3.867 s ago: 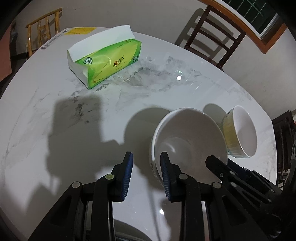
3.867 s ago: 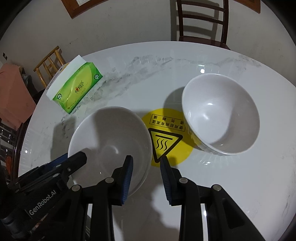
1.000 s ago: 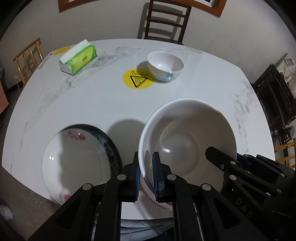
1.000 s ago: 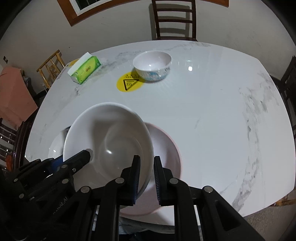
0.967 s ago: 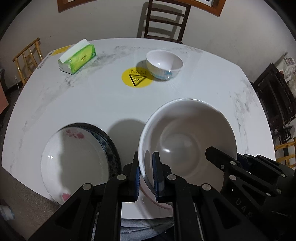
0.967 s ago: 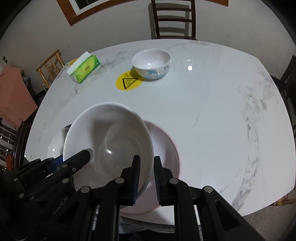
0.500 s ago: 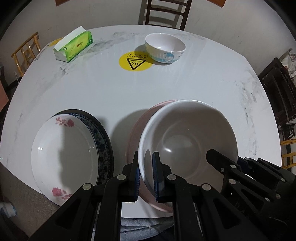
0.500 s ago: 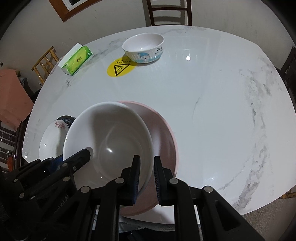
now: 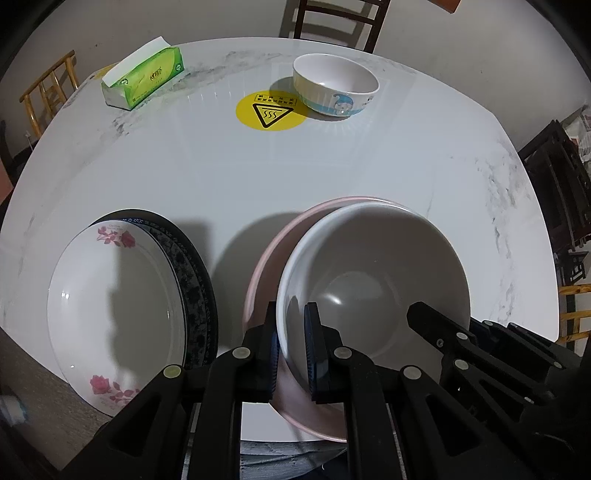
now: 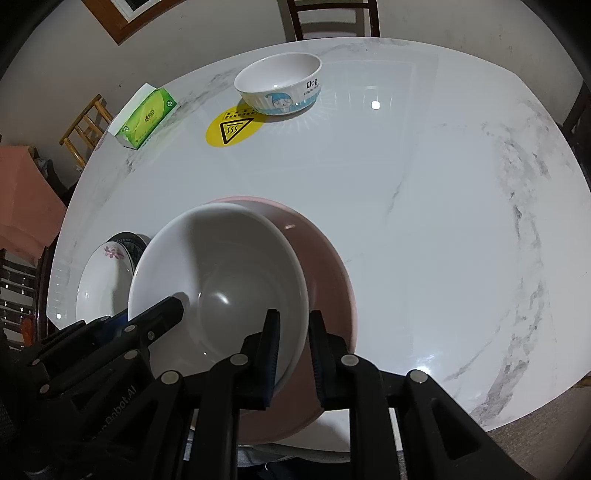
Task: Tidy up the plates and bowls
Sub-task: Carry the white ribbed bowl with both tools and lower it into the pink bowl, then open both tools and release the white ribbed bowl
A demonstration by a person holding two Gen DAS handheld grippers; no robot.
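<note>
Both grippers hold one large white bowl point(image 9: 373, 280) by its rim, over a pink bowl point(image 9: 266, 266) near the table's front edge. My left gripper point(image 9: 291, 350) is shut on the bowl's left rim. My right gripper point(image 10: 293, 354) is shut on the right rim of the white bowl point(image 10: 218, 280), with the pink bowl point(image 10: 325, 280) beneath. A floral white plate point(image 9: 110, 306) lies on a dark patterned plate point(image 9: 195, 280) at the front left. A small cartoon-print bowl point(image 9: 334, 85) stands at the far side.
A green tissue box point(image 9: 144, 79) lies at the far left of the white marble table point(image 9: 332, 166). A yellow hot-surface sticker point(image 9: 271, 110) is beside the small bowl. Chairs point(image 9: 332, 22) stand around the table.
The white bowl, gripped by both grippers, has come down closer over the pink bowl. The view has moved lower and nearer to the table.
</note>
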